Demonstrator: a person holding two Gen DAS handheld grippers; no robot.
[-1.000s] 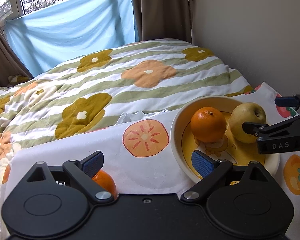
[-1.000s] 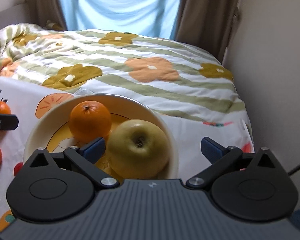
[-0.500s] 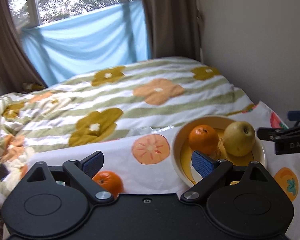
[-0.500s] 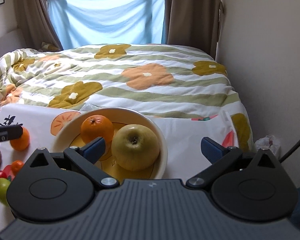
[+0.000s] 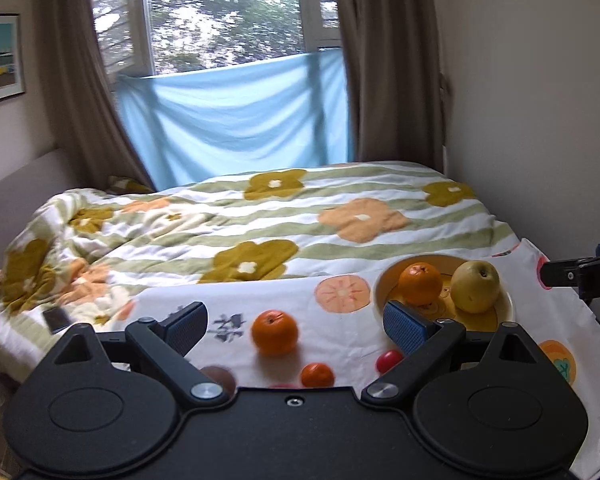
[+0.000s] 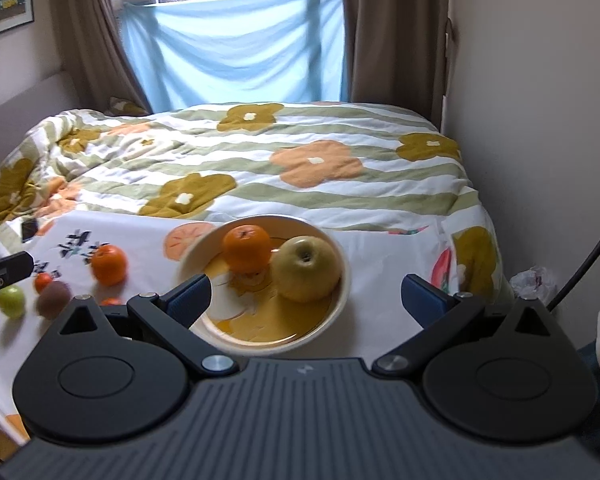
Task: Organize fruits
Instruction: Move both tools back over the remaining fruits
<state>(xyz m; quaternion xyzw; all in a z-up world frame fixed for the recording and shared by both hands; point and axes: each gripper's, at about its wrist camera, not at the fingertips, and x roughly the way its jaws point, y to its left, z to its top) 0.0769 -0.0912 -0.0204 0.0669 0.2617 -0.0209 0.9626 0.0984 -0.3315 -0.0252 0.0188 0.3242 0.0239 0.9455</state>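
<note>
A cream bowl with a yellow inside holds an orange and a yellow-green apple; the bowl also shows in the left wrist view. On the white printed cloth lie a loose orange, a small tangerine, a red cherry tomato, a brown kiwi and a small green fruit. My left gripper is open and empty, above the loose orange. My right gripper is open and empty, raised over the bowl.
The cloth lies at the foot of a bed with a flowered striped quilt. A wall runs close on the right. A dark phone lies on the quilt at left. Curtains and a window stand behind.
Both grippers have pulled back and up from the bowl. More of the cloth and the loose fruit have come into view. The orange and apple stay in the bowl.
</note>
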